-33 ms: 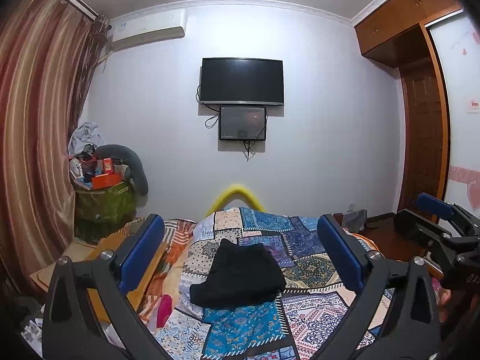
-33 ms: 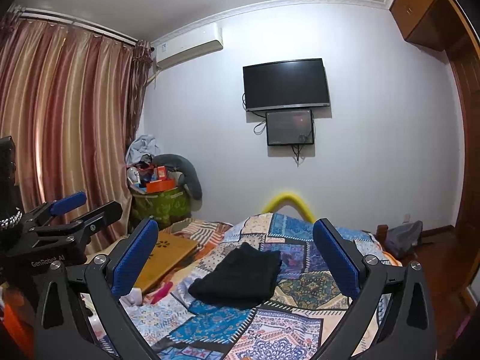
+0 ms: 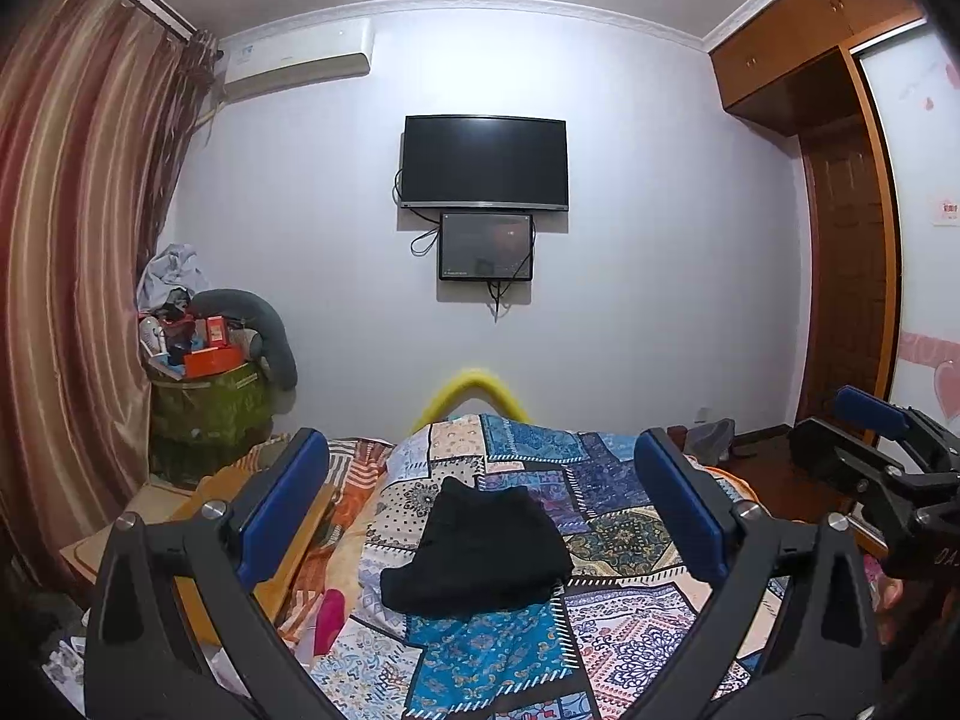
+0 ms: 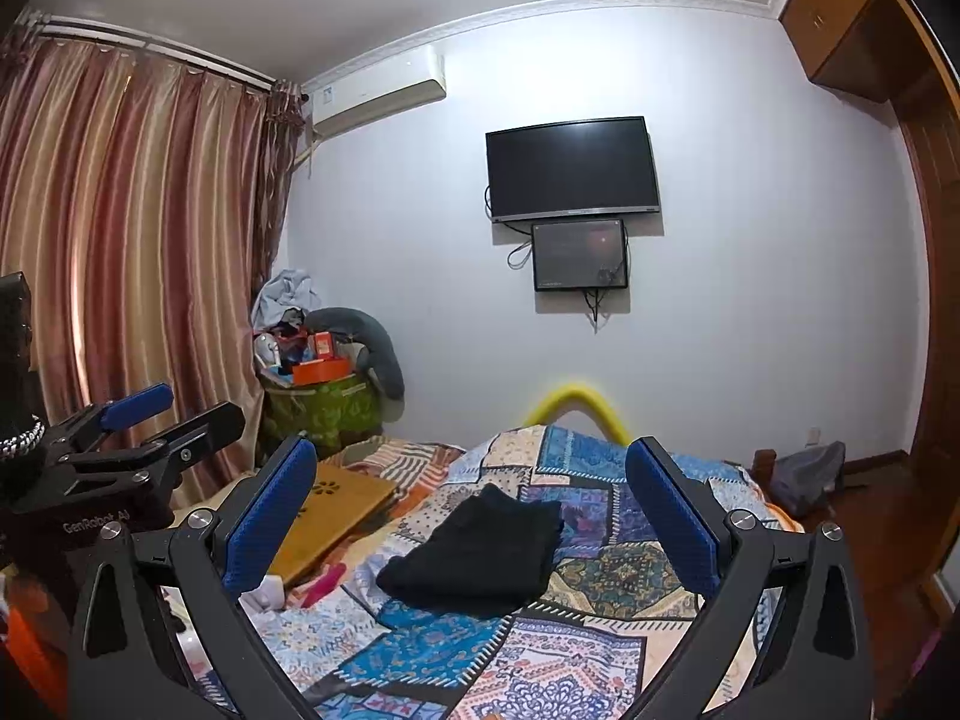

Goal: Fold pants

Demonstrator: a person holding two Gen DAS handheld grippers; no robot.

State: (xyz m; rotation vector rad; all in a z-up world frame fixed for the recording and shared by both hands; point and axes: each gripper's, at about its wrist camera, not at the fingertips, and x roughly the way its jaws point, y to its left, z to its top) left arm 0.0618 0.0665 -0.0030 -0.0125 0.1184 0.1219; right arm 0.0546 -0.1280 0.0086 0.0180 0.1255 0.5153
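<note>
The black pants (image 3: 477, 546) lie folded small in the middle of the bed (image 3: 612, 648); the folding looks done. The left gripper (image 3: 480, 516) and right gripper (image 4: 471, 516) are spread wide, holding nothing; next, maybe just smooth it.

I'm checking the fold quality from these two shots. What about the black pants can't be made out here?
- Fold layers and seams of the black pants: too dark and small in both wrist views.
- Underside: hidden against the patchwork quilt.
- Quilt's near edge: cut off by the bottom edge and blocked by the open left tool and the open right tool.
</note>
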